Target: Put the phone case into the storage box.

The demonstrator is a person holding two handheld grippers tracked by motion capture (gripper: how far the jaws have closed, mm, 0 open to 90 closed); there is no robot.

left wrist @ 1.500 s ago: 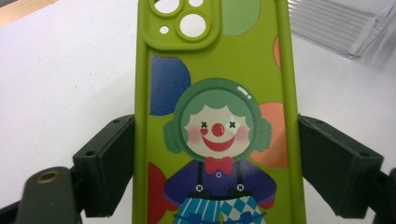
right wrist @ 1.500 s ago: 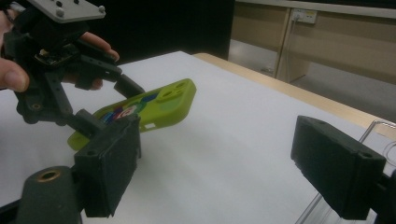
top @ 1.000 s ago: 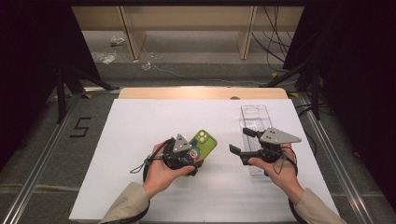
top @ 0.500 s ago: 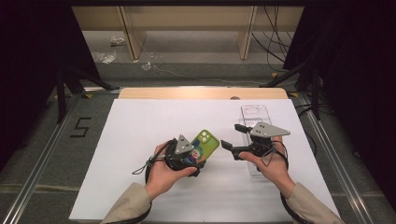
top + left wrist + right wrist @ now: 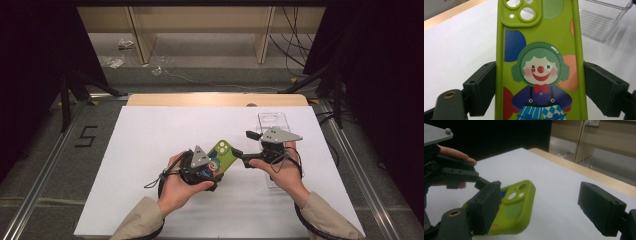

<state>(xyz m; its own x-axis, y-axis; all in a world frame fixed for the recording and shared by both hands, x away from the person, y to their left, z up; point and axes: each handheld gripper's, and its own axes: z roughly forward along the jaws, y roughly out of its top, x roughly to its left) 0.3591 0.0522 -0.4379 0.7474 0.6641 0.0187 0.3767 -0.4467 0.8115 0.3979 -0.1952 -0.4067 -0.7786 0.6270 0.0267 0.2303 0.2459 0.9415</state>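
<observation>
Resting between the two black jaws of the left gripper (image 5: 212, 167), the green phone case (image 5: 221, 156) sits just above the white table cover (image 5: 130, 165), near the middle of the table's near half. The left gripper view shows it close: a lime-green case (image 5: 540, 60) with its printed back up, a clown figure in a green hood, red nose and bow tie, coloured dots around it, and the camera cut-outs at the far end. Both jaws of that gripper press on the long edges of the case, one on each side, so it is clamped across its width. The case's camera end points away from the person and towards the right gripper (image 5: 245, 147).

The right gripper has its jaws spread wide, with nothing between them. In the high view its tips lie just beside the far end of the case; whether they touch it cannot be told. In the right gripper view the case (image 5: 517, 210) lies partly behind the near jaw, tilted, with bare white cover between the two jaws. The left gripper (image 5: 459, 173) and a fingertip of the left hand (image 5: 454, 152) show beyond it.

Behind the right hand (image 5: 282, 172) a clear plastic tray (image 5: 272, 122) lies on the cover; its ribbed corner also shows in the left gripper view (image 5: 604, 20). A wooden strip (image 5: 200, 100) edges the far side of the table.
</observation>
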